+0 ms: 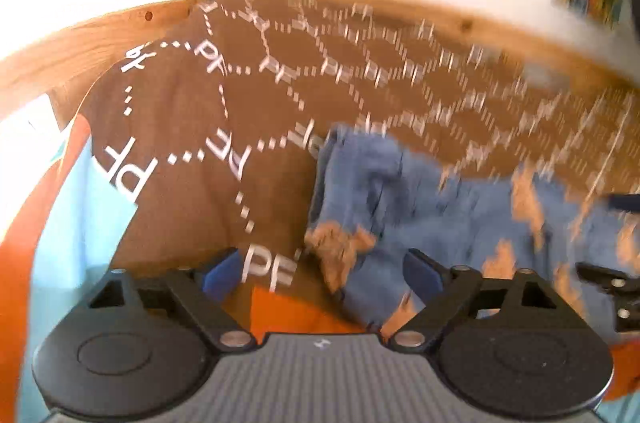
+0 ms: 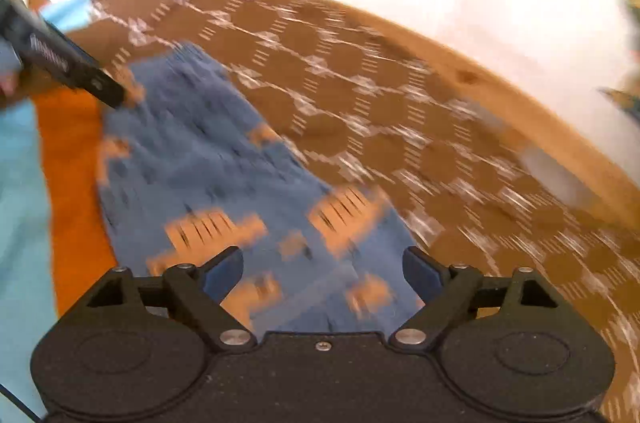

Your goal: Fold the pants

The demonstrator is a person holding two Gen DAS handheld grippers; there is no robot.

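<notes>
pants (image 2: pixel 224 167) flat on brown cloth (image 2: pixel 400 111), under spread right hand-held gripper (image 2: pixel 323 273)

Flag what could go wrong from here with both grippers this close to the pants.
1. Both the left gripper and right gripper are open over the blue pants; closing low might also pinch the brown patterned cloth underneath.
2. The views are motion-blurred, so a grab now may miss the hem.
</notes>
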